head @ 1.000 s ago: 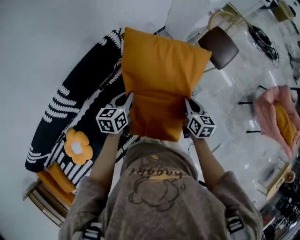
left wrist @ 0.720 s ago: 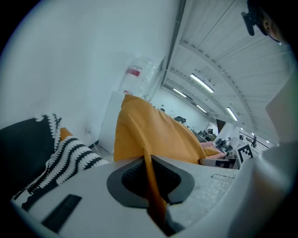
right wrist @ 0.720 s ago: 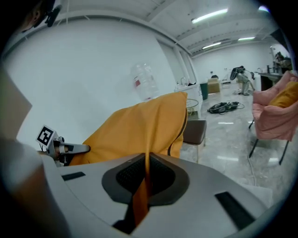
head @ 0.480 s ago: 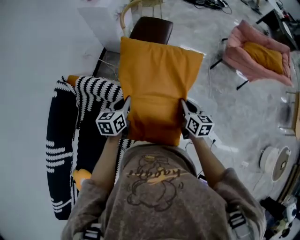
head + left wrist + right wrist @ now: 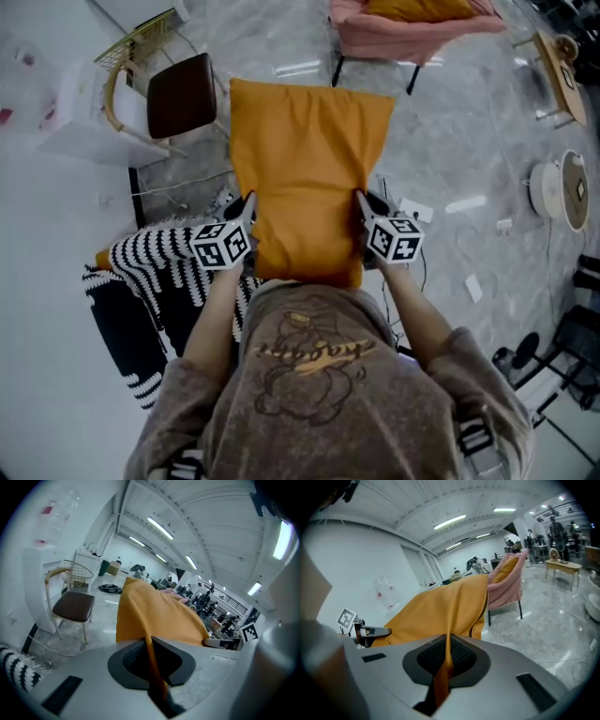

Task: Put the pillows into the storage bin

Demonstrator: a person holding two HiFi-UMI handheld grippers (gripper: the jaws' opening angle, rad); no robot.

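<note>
An orange pillow hangs out in front of the person, pinched at its near corners by both grippers. My left gripper is shut on its left edge, and in the left gripper view the orange fabric runs down between the closed jaws. My right gripper is shut on the right edge, with fabric caught between its jaws. The pink fabric storage bin stands on thin legs straight ahead, beyond the pillow's far edge. Another orange pillow lies inside it.
A brown-seated chair and a white cabinet stand ahead to the left. A black-and-white striped blanket lies at the lower left. A round white device and a small wooden table are at the right on the grey floor.
The person has turned away from the striped blanket toward the pink bin, which went from the right edge to the top centre. Both grippers keep their hold on the pillow.
</note>
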